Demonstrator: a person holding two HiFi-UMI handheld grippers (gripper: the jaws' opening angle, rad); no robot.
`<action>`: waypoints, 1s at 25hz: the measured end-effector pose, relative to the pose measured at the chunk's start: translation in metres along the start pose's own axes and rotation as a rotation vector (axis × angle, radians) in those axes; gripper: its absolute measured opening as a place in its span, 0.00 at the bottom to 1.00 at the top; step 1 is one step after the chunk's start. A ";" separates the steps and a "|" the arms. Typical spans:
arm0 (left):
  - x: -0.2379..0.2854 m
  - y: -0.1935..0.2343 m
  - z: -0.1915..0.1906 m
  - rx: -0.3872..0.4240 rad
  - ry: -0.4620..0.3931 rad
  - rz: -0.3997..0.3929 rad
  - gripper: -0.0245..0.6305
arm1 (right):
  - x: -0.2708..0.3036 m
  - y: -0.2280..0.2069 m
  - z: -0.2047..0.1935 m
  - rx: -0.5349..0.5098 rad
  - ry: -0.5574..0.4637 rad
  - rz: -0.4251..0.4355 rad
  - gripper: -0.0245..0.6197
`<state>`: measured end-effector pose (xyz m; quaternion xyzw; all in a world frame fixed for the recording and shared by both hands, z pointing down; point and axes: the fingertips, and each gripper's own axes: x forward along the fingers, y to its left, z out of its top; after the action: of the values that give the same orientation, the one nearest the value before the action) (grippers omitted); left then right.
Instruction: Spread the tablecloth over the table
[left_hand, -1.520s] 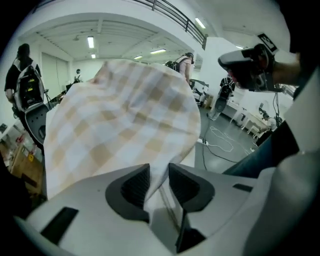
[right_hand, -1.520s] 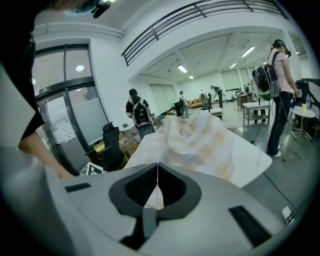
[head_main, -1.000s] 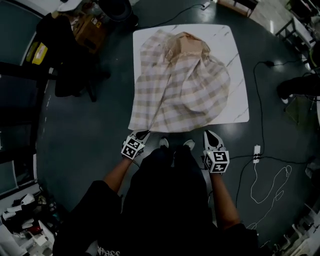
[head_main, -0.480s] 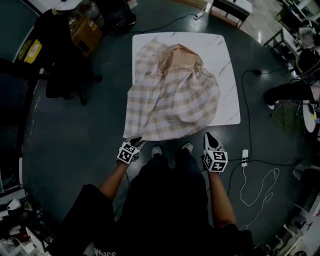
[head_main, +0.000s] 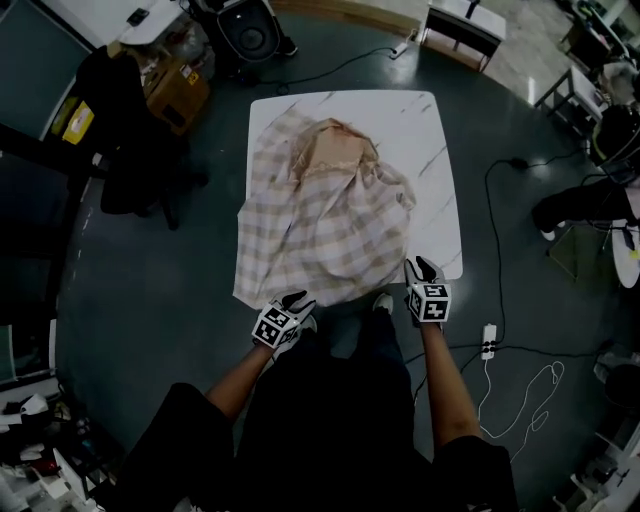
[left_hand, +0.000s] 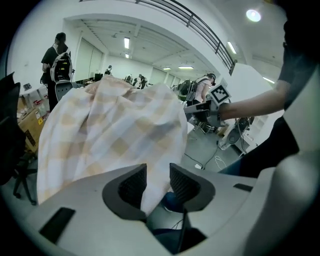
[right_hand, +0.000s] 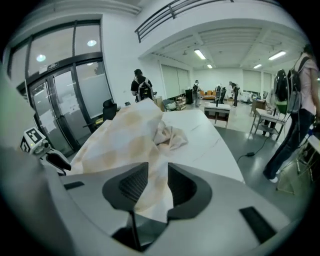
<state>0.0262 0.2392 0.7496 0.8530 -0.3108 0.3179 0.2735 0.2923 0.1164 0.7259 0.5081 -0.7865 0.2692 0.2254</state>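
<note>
The beige checked tablecloth (head_main: 320, 215) lies rumpled over the left and middle of the white marble table (head_main: 425, 130), and its near edge hangs off the near side. My left gripper (head_main: 297, 298) is just below that hanging edge. Its jaws have just been opening, and a fold of cloth (left_hand: 115, 135) still hangs loose between them (left_hand: 157, 172). My right gripper (head_main: 420, 265) is at the table's near right edge. Its jaws (right_hand: 157, 172) have also just been opening, with cloth (right_hand: 125, 140) draped between the pads and no squeeze on it.
A black chair (head_main: 130, 150), a cardboard box (head_main: 175, 90) and a black speaker (head_main: 245, 30) stand left of and behind the table. A power strip with a white cable (head_main: 487, 340) lies on the floor at the right. Someone's legs (head_main: 590, 195) show at the far right.
Both grippers have gone from shut to open. The right one has moved up to the table's near edge. The cloth, pulled taut before, now sags and hangs over the near side.
</note>
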 end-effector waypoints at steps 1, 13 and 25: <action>0.009 -0.004 0.008 0.000 0.007 0.010 0.25 | 0.012 -0.009 -0.002 0.011 0.019 0.028 0.25; 0.054 -0.019 0.070 -0.043 -0.048 0.109 0.25 | 0.072 0.001 -0.009 -0.035 0.108 0.224 0.07; 0.073 -0.022 0.082 0.039 -0.057 0.014 0.25 | -0.105 -0.119 -0.047 0.200 -0.046 -0.151 0.06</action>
<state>0.1164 0.1732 0.7424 0.8646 -0.3182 0.3016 0.2454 0.4459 0.1778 0.7182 0.5919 -0.7201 0.3168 0.1754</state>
